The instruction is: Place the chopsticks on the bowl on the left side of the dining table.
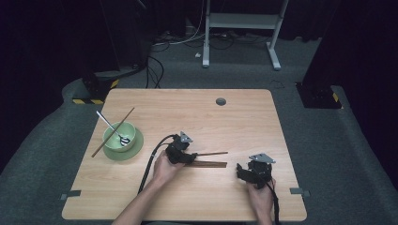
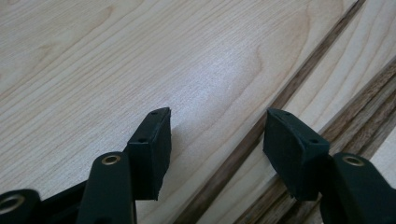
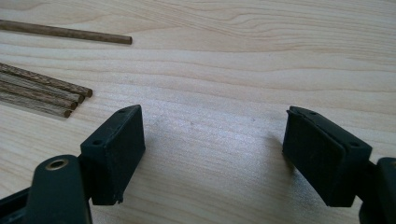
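One green bowl [image 1: 118, 136] on saucer [image 1: 132, 149], spoon [image 1: 112, 128] inside, chopstick [image 1: 112, 131] across rim

a light wooden worktop [image 1: 244, 117] with rounded corners carries a green saucer [image 1: 133, 149] near its left edge. a single brown chopstick [image 1: 213, 153] lies near the middle, toward the near edge, and a bundle of chopsticks [image 1: 209, 164] lies just beside it on the near side, close but apart. a round grey grommet [image 1: 220, 101] sits by the far edge.
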`<state>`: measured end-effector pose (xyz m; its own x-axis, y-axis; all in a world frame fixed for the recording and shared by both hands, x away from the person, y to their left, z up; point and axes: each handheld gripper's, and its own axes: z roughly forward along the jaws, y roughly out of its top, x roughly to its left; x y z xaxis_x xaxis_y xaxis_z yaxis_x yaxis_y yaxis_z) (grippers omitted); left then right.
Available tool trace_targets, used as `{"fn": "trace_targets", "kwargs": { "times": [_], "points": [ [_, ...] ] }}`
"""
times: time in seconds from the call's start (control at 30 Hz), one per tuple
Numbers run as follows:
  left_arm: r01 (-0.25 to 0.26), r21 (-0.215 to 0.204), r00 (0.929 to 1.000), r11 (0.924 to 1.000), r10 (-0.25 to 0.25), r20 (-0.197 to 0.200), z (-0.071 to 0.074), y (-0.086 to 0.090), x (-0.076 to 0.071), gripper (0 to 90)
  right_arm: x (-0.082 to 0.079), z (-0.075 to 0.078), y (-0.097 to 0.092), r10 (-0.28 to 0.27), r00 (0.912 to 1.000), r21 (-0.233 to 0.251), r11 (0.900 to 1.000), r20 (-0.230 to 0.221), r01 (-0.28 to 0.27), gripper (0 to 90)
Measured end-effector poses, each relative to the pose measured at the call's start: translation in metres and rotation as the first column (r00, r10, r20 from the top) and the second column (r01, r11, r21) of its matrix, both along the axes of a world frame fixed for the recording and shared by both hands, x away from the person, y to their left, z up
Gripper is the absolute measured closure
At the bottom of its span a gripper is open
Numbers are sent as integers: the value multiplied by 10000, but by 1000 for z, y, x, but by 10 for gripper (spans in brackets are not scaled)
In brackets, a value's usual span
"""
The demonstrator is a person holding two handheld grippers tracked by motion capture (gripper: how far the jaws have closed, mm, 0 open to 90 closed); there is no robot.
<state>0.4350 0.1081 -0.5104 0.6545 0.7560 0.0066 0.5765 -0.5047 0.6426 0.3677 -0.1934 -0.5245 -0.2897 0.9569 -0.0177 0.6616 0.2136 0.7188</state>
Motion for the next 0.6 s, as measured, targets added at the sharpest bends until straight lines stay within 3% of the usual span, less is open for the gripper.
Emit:
{"fn": "trace_targets", "kwargs": {
  "times": [0.6],
  "points": [
    [106,58,9999,9999,-106,-68,2,0,10,490,0,0,0,-1,10000,0,10000,-1,1,203]
  ]
}}
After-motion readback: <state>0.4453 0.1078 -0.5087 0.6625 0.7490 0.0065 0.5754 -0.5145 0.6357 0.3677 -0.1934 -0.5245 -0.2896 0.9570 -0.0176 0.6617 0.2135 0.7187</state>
